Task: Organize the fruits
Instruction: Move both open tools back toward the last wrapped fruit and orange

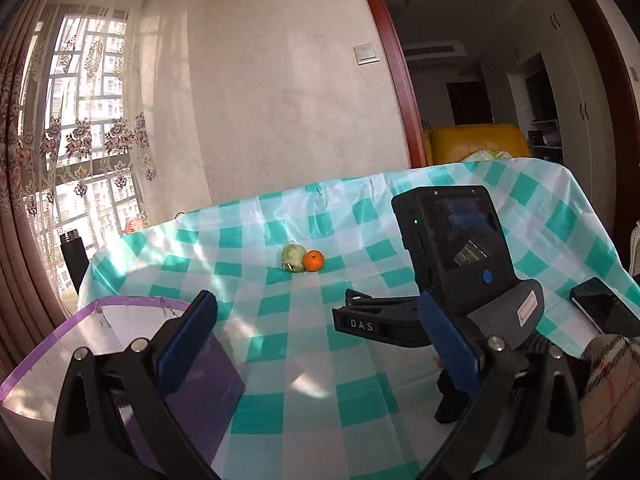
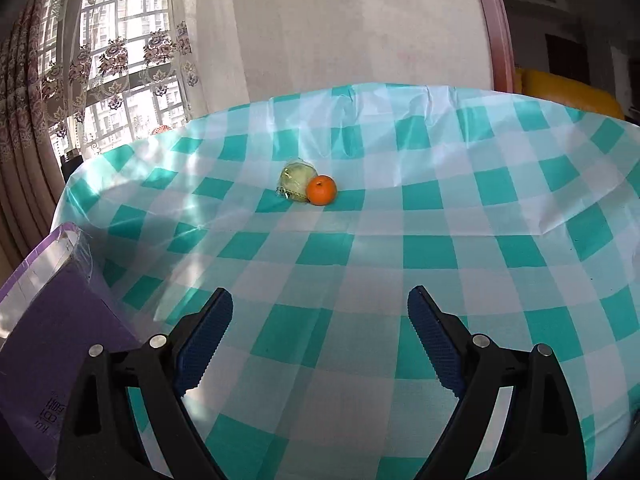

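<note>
The bench (image 2: 400,264), covered with a green-and-white checked cloth, carries two fruits well out toward its far edge: an orange (image 2: 321,190) and, touching it on the side toward the window, a pale green fruit (image 2: 295,182) that seems to sit in clear wrapping. A purple box (image 1: 60,344) stands open at the near left corner of the bench; as far as either view shows its inside, it holds nothing yet.

Neither gripper holds anything. The right gripper (image 2: 320,340) has its fingers spread wide over bare cloth near the front edge, aimed roughly at the fruits. The left gripper (image 1: 316,344) also has its fingers apart, with the box's near wall behind its left finger. In the left wrist view the right gripper shows from the side, just beyond the left one's right finger, and a phone (image 1: 604,308) lies near the right edge of the bench.

This looks like the opening of the task: the approach, before any pick. The next move calls for a long reach across the bench to the fruits, most likely with the right gripper on the orange, which is the nearer and more exposed one. The fingers must straddle it without nudging its neighbour, since both are round and could roll.
</note>
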Demonstrator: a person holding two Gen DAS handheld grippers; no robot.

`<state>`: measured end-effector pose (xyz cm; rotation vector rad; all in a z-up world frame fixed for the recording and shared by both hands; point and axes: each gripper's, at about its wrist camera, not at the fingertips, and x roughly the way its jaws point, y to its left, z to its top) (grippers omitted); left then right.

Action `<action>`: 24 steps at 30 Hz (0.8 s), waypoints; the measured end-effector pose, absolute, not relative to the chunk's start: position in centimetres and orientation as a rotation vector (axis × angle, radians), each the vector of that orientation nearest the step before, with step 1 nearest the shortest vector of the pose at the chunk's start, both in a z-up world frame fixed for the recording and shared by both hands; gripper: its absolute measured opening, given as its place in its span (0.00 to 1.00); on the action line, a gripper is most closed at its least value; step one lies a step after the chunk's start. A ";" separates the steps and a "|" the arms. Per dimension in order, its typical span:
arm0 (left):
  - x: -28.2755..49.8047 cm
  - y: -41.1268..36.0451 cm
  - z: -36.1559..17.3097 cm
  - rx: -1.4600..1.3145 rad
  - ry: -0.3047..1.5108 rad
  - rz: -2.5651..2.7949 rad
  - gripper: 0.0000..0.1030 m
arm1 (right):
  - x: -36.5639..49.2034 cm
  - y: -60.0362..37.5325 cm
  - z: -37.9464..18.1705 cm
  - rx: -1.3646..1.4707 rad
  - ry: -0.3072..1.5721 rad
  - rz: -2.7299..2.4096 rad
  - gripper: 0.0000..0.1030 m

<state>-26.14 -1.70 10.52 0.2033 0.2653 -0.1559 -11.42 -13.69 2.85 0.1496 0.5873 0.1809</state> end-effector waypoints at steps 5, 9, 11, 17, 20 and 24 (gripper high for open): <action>-18.6 -1.3 8.3 0.043 0.455 -0.200 0.98 | -10.2 -17.0 1.6 0.288 0.638 0.104 0.84; -12.8 -0.1 6.2 -0.050 0.563 -0.181 0.99 | -9.4 -18.1 0.8 0.333 0.696 0.050 0.83; -10.4 0.6 5.1 -0.083 0.615 -0.172 0.98 | -9.2 -18.6 0.6 0.354 0.702 0.036 0.83; -5.9 1.7 2.8 -0.126 0.680 -0.105 0.98 | -7.6 -18.9 0.7 0.302 0.725 -0.020 0.83; -3.7 2.1 2.6 -0.161 0.706 -0.072 0.97 | -5.6 -18.6 0.7 0.280 0.741 -0.032 0.83; -1.2 3.6 2.5 -0.240 0.713 -0.046 0.98 | -1.6 -17.2 0.8 0.198 0.751 0.016 0.83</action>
